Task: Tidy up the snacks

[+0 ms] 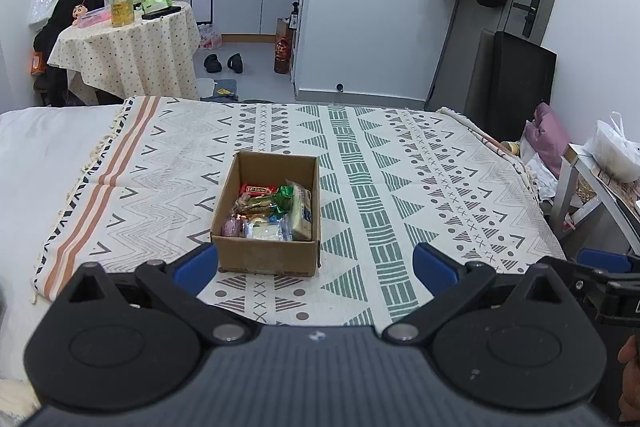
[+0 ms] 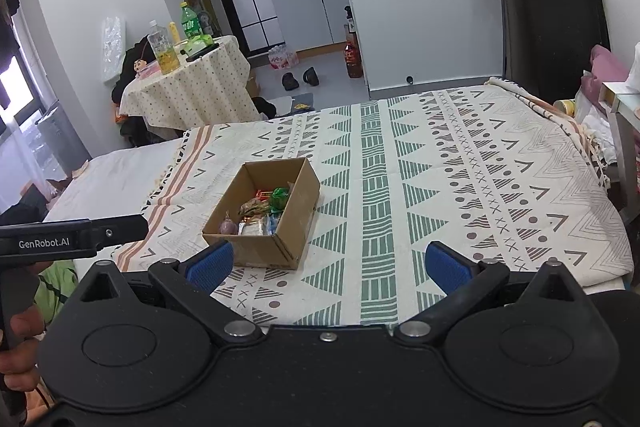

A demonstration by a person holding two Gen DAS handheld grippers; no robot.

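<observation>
An open cardboard box [image 1: 236, 187] stands on the patterned cloth on the bed; it also shows in the right wrist view [image 2: 296, 215]. It holds several wrapped snacks [image 1: 272, 213], among them a red packet, a green wrapper and a pale packet; they show in the right wrist view too [image 2: 260, 213]. My left gripper [image 1: 316, 267] is open and empty, held back from the near side of the box. My right gripper [image 2: 330, 263] is open and empty, near and right of the box.
The patterned cloth [image 1: 420, 179] covers the bed, with white sheet [image 1: 44, 155] at left. A round table with bottles [image 1: 124, 39] stands beyond. A side table with a white bag [image 1: 616, 151] is at right. The left tool's body [image 2: 68, 237] shows in the right wrist view.
</observation>
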